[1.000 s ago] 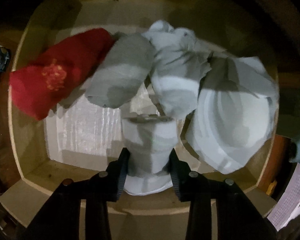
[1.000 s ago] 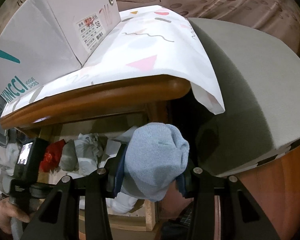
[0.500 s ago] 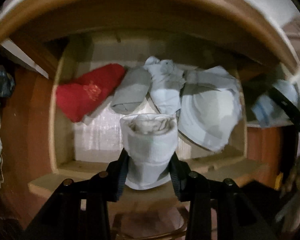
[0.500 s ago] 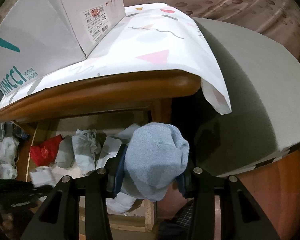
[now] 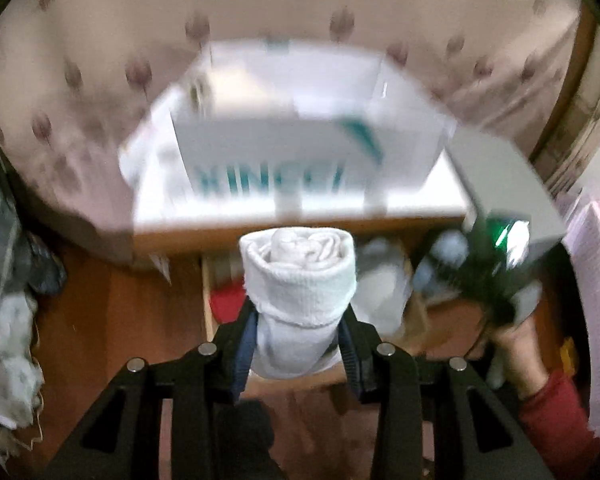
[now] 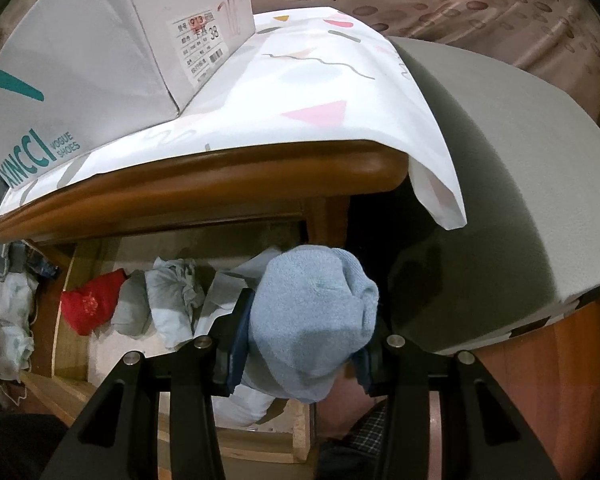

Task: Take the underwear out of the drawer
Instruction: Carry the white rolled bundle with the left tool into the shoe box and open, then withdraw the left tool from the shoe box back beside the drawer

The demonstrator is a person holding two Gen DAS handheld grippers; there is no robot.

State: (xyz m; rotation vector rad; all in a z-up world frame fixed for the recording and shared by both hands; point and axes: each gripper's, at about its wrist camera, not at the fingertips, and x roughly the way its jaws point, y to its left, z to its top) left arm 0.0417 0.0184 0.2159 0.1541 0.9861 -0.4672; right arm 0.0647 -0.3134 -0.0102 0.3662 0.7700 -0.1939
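My left gripper [image 5: 298, 344] is shut on a rolled white underwear bundle [image 5: 300, 280], held high above the open wooden drawer [image 5: 210, 312]. My right gripper [image 6: 300, 356] is shut on a light blue rolled bundle [image 6: 314, 320], hanging over the drawer's [image 6: 72, 356] right end. Inside the drawer lie a red piece [image 6: 90, 306], a grey roll [image 6: 134, 312] and pale blue crumpled pieces [image 6: 176, 300]. In the left wrist view the right gripper's body [image 5: 496, 272] and the hand holding it [image 5: 516, 344] show at the right, blurred.
A white shoe box [image 6: 80, 60] stands on the cloth-covered wooden tabletop [image 6: 228, 172] above the drawer. A grey cushion [image 6: 500, 184] fills the right. Crumpled plastic and cloth [image 6: 4, 320] lie left of the drawer. A red sleeve [image 5: 556, 420] is at the lower right.
My left gripper has risen steeply out of the drawer with the white bundle, so the tabletop and shoe box have come into its view. The right gripper has stayed still.
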